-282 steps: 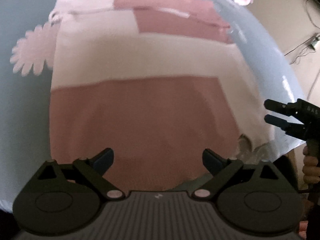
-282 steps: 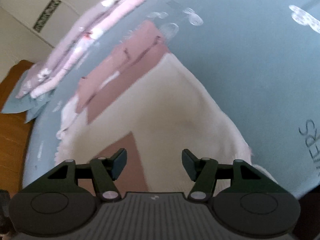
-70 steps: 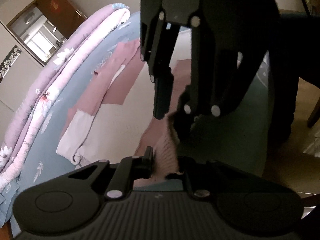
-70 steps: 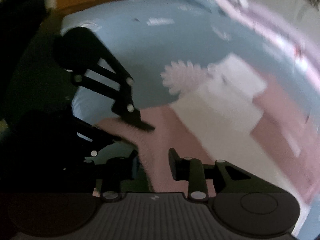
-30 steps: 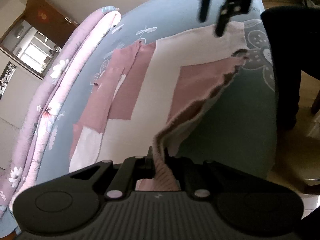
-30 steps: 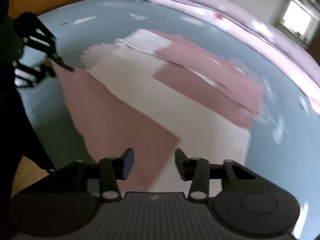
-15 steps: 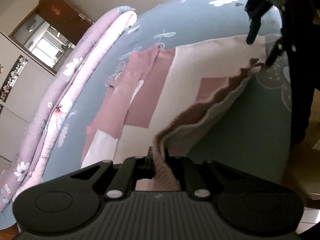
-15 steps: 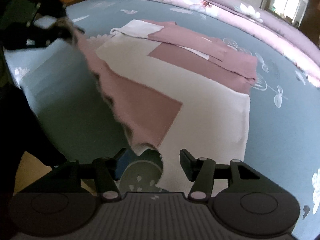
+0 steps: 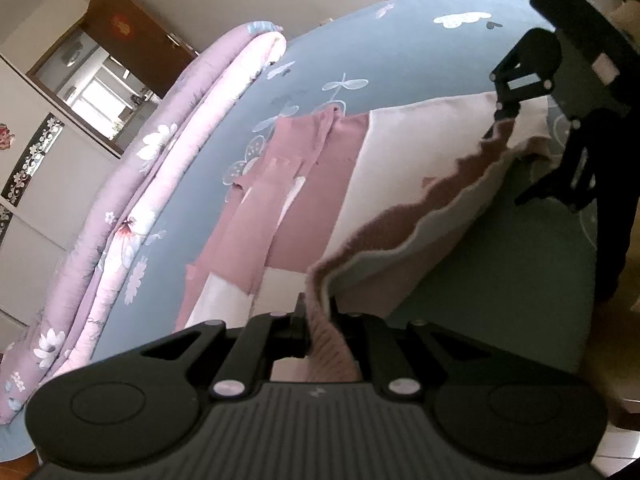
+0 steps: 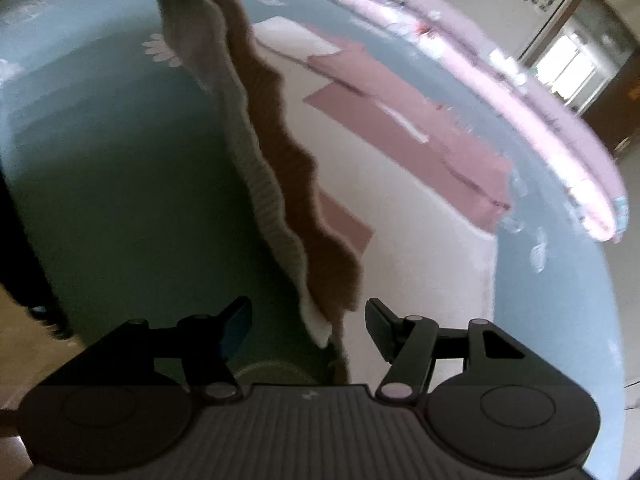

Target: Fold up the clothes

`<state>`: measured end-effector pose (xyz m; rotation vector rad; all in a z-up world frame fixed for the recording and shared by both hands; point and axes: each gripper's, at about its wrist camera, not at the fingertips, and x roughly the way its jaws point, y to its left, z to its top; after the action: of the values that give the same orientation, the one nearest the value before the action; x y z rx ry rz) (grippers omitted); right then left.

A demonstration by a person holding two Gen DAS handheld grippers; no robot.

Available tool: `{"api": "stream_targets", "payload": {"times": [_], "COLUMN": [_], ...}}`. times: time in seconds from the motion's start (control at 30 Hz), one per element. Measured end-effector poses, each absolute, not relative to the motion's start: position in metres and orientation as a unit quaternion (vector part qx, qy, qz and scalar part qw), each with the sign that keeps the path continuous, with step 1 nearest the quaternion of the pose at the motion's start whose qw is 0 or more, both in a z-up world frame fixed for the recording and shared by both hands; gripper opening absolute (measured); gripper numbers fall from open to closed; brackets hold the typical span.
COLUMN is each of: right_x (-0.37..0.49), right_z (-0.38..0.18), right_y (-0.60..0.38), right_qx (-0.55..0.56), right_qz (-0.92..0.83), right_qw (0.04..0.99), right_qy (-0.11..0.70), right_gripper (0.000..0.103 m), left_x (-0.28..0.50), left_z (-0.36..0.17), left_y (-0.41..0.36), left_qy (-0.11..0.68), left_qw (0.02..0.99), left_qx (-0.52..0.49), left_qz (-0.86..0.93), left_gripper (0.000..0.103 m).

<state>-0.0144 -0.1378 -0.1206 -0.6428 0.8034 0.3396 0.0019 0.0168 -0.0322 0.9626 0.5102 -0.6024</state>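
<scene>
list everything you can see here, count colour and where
pink and cream knit sweater: 1, flat on the bed, near hem lifted
blue floral bedsheet: 1, covers the bed under the sweater
lilac floral quilt: 1, rolled along the bed's far edge
brown wooden door: 1, in the wall behind the bed
left gripper: 1, black, shut on the hem's corner
right gripper: 1, black, jaws just opening, either side of the hem's other corner, not pressing it

Sweater (image 9: 404, 152) pink-and-cream blocks; bedsheet (image 9: 400, 48) blue, white florals.
</scene>
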Motion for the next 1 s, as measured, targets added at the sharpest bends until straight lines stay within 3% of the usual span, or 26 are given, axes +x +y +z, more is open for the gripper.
{"api": "stream_targets", "payload": {"times": [0.13, 0.4, 0.47, 0.5, 1.0], "right_x": [0.002, 0.018, 0.022, 0.023, 0.061], "right_z": [-0.120, -0.121, -0.123, -0.123, -0.065], "right_y": [-0.140, -0.165, -0.176, -0.180, -0.194], "right_qx": [-0.301, -0.332, -0.335, -0.333, -0.335], "right_qz": [0.159, 0.205, 0.200, 0.198, 0.243], "right_qw": [0.856, 0.820, 0.817, 0.817, 0.811], "right_qy": [0.389, 0.418, 0.425, 0.428, 0.413], "right_gripper": [0.052, 0.047, 0.027, 0.009, 0.009], "left_x": [0.004, 0.009, 0.010, 0.010, 0.027], "left_z": [-0.030, -0.025, -0.024, -0.024, -0.019], "left_y": [0.019, 0.026, 0.027, 0.028, 0.042], "left_qy": [0.238, 0.238, 0.238, 0.237, 0.280], "left_qw": [0.814, 0.821, 0.823, 0.824, 0.840], "left_qx": [0.447, 0.433, 0.429, 0.428, 0.383], "left_qz": [-0.283, -0.286, -0.285, -0.285, -0.261], "left_gripper": [0.004, 0.005, 0.005, 0.005, 0.005]}}
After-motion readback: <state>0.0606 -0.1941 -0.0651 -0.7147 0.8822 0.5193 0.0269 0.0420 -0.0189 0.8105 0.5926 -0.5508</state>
